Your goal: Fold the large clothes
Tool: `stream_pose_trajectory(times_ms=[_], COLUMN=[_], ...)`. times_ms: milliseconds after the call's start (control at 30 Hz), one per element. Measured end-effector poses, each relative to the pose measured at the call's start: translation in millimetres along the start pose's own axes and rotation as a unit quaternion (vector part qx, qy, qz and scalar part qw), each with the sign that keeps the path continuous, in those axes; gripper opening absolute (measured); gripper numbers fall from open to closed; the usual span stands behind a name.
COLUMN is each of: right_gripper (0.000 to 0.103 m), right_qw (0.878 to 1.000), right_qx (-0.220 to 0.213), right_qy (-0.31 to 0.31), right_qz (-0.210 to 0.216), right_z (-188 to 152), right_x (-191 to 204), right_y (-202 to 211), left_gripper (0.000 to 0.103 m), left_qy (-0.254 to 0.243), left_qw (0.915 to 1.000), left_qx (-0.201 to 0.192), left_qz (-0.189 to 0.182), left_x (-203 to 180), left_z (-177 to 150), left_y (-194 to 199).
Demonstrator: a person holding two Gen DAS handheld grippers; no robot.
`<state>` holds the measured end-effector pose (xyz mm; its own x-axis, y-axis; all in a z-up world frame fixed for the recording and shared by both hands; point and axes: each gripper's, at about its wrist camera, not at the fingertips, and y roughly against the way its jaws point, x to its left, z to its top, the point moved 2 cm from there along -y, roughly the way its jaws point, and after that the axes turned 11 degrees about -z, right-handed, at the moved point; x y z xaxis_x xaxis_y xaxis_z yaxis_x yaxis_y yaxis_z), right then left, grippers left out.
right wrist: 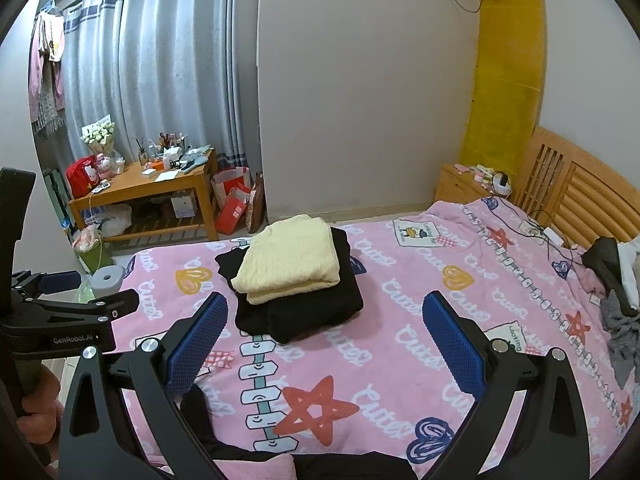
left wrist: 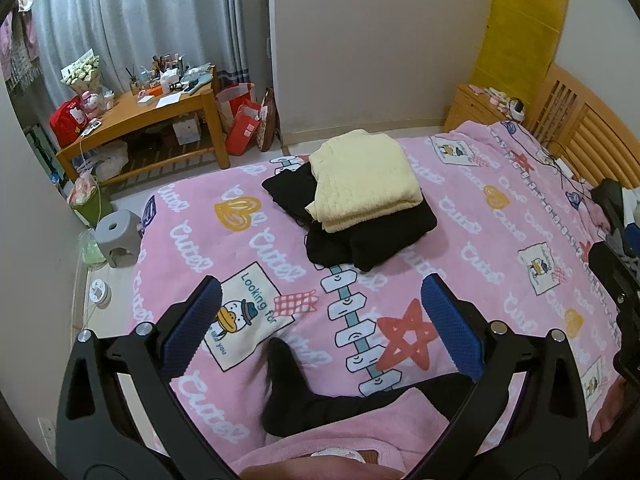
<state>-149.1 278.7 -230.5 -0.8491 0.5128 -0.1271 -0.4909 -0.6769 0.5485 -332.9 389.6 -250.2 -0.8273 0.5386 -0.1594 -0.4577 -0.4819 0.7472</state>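
Both grippers hang above the pink blanket [left wrist: 472, 216] that covers the bed, and neither touches any cloth. The left gripper [left wrist: 322, 320] has its blue pads spread wide with nothing between them; below it, at 6 o'clock in the left view, a black-socked foot [left wrist: 286, 384] rests on the blanket. The right gripper [right wrist: 326, 340] is equally wide and empty.

The folded clothes sit in a stack near the middle of the bed, toward 12 o'clock from both grippers. A folded cream sweater [left wrist: 362, 178] lies on top of a folded black garment [left wrist: 376, 236], which sticks out from under it at the left and near edges.

At 3 o'clock, by the wooden headboard [right wrist: 584, 200], a loose heap of dark and grey clothes [right wrist: 616, 292] lies unfolded. At 10 o'clock a wooden table [right wrist: 160, 188] stands before grey curtains [right wrist: 152, 60].
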Motion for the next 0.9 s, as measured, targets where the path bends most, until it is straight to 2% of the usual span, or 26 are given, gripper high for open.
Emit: stream_pose_trajectory(times_ms=[533,767,900], right_gripper=[0.095,0.095,0.095], right_qw=[1.000,1.000,1.000], right_qx=[-0.003,-0.001,0.003], right_qy=[-0.008,-0.010,-0.015], right_qz=[0.002,0.002,0.008], right_z=[-2.1,-3.4,-6.8], right_x=[-1.1,-1.5,-0.9], right_y=[0.5,-0.7,-0.3], left_gripper=[0.098,0.097,0.097], left_qy=[0.003,0.002,0.002], left_qw=[1.0000,0.9999,1.0000], left_qx=[0.000,-0.008,-0.008], left_qz=[0.000,0.012,0.003], left_x=[-0.6,1.7,2.7], left_z=[2.5,3.5,5.1], left_y=[4.4,6.7,7.1])
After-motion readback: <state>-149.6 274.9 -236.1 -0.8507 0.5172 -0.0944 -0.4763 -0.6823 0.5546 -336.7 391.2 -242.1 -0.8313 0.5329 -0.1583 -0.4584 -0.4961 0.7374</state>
